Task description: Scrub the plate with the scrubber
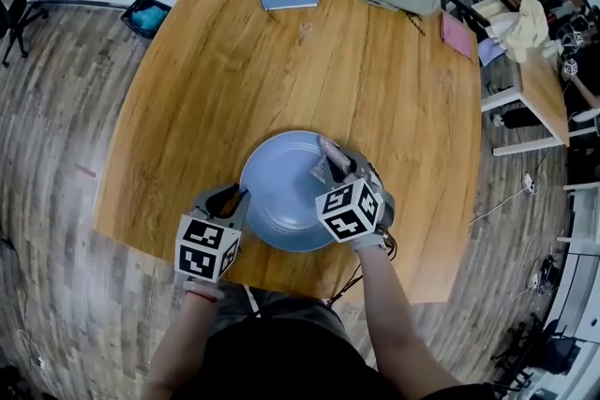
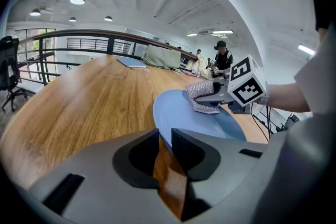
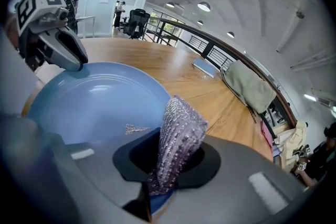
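We note the right gripper (image 3: pixel 167 176) clamped on the scrubber (image 3: pixel 178 134), held at the 2 o'clock side of the plate (image 1: pixel 281 201); the unscrubbed bowl lies toward 8 o'clock from it. Left gripper (image 2: pixel 164 140) pinches the plate's 8 o'clock rim, at the table (image 1: pixel 216 89) edge nearest us

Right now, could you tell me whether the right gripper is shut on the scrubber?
Shut on it: the right gripper pinches the scrubber, which sticks up between its jaws.

Glittery mauve scrubber (image 1: pixel 330 160) upright over round blue plate (image 1: pixel 279 194).
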A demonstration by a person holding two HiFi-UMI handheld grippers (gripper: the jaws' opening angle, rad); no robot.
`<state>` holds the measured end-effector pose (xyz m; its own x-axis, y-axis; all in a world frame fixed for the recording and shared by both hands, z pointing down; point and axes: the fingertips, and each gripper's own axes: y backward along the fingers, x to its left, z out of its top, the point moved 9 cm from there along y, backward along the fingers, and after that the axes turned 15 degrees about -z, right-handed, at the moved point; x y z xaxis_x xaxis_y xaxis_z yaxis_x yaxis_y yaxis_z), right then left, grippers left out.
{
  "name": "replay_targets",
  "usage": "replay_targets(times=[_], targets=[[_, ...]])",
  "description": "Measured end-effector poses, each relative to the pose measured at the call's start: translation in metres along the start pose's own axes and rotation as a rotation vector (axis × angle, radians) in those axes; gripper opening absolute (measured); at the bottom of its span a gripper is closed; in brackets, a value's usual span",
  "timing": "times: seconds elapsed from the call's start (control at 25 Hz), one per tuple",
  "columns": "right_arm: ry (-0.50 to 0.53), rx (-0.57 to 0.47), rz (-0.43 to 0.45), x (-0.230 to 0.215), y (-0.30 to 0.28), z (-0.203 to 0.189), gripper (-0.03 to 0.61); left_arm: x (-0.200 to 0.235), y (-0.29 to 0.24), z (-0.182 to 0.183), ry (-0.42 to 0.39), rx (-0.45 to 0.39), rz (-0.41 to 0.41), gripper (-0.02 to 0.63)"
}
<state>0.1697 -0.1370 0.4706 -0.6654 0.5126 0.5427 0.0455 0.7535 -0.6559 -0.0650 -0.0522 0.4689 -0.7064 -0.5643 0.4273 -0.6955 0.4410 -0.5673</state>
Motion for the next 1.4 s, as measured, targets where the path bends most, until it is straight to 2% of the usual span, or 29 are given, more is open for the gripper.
replay_targets(times=[0.44, 0.72, 1.2, 1.4], targets=[[-0.068, 0.127, 0.032, 0.003, 0.031, -0.03, 0.071, 0.001, -0.001, 0.001, 0.001, 0.008, -0.011, 0.072], [-0.074, 0.172, 0.087, 0.022, 0.05, -0.031, 0.071, 0.002, -0.001, 0.001, 0.001, 0.011, -0.022, 0.072], [-0.069, 0.115, 0.269, 0.072, 0.071, -0.004, 0.071, 0.003, -0.001, 0.002, 0.001, 0.012, -0.042, 0.072], [-0.055, 0.062, 0.304, 0.086, 0.065, 0.013, 0.071, 0.003, -0.001, 0.002, 0.001, 0.014, -0.047, 0.072]])
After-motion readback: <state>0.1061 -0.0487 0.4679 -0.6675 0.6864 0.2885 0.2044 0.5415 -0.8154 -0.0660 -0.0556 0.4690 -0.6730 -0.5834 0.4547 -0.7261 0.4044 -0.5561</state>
